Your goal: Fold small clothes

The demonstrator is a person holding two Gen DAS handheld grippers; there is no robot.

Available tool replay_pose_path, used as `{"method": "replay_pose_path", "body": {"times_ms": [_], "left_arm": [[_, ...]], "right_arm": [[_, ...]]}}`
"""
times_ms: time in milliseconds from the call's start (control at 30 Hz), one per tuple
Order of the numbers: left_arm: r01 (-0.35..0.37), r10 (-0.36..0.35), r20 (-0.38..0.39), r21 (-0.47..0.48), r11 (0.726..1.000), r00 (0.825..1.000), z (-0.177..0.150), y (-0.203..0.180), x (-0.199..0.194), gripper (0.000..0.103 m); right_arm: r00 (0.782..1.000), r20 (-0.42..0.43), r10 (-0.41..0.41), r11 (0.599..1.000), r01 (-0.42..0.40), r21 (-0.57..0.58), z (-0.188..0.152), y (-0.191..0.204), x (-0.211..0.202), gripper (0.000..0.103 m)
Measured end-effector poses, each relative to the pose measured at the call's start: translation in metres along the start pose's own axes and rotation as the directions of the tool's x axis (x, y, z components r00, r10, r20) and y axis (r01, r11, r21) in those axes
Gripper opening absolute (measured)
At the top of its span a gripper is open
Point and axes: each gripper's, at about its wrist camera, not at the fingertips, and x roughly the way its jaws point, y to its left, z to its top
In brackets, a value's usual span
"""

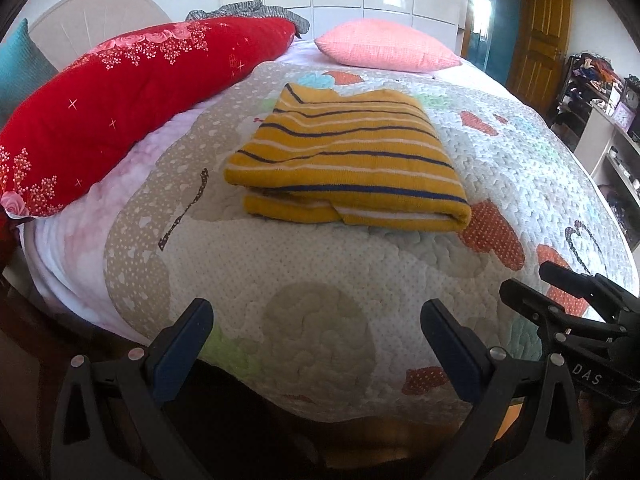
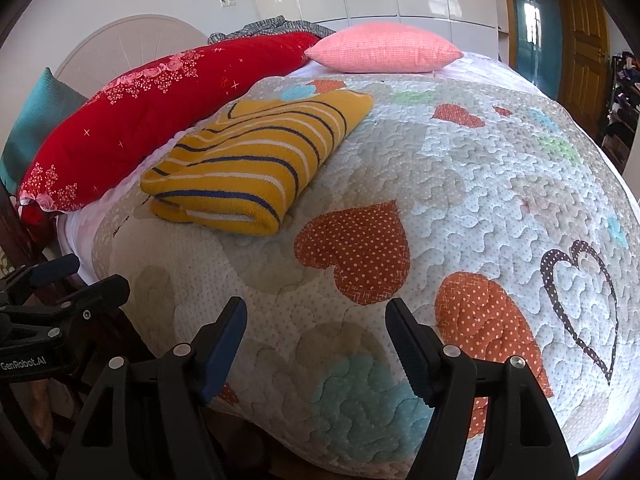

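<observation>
A small yellow garment with navy and white stripes [image 1: 344, 160] lies folded in a neat rectangle on the heart-patterned quilt [image 1: 320, 280]. It also shows in the right wrist view [image 2: 248, 164], at the left of the bed. My left gripper [image 1: 316, 316] is open and empty, hanging over the near edge of the bed, short of the garment. My right gripper [image 2: 316, 320] is open and empty too, near the bed's front edge. It shows at the right of the left wrist view [image 1: 532, 284]. The left gripper shows at the left of the right wrist view [image 2: 76, 276].
A long red floral pillow [image 1: 132, 100] lies along the left of the bed, a pink pillow [image 1: 384, 46] at the far end, a teal cushion [image 1: 20, 68] by the headboard. Shelves with clutter [image 1: 600, 104] and a wooden door [image 1: 540, 36] stand at the right.
</observation>
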Motion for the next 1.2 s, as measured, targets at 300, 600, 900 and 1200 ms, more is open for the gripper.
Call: {"method": "replay_pose_path", "body": {"times_ms": [300,600,900,1200], "left_arm": [[0.024,-0.024,-0.015,-0.019,1.000,1.000,-0.002,0.002,0.003,0.103],[0.059,-0.059,-0.014,-0.047,0.997,0.998,-0.002,0.006,0.004,0.103],[0.071,-0.072,-0.021,-0.057,0.996,0.997,-0.002,0.008,0.006,0.103],[0.077,-0.080,-0.032,-0.073,0.994,0.996,-0.003,0.010,0.009,0.103]], "right_arm": [[1.000,-0.013,0.000,1.000,0.000,-0.003,-0.002,0.000,0.004,0.077],[1.000,-0.023,0.001,1.000,-0.001,-0.011,-0.003,0.001,0.007,0.077],[1.000,-0.029,0.002,1.000,-0.003,-0.013,-0.004,0.003,0.010,0.077],[0.999,-0.035,0.004,1.000,-0.005,-0.025,-0.004,0.005,0.011,0.078]]}}
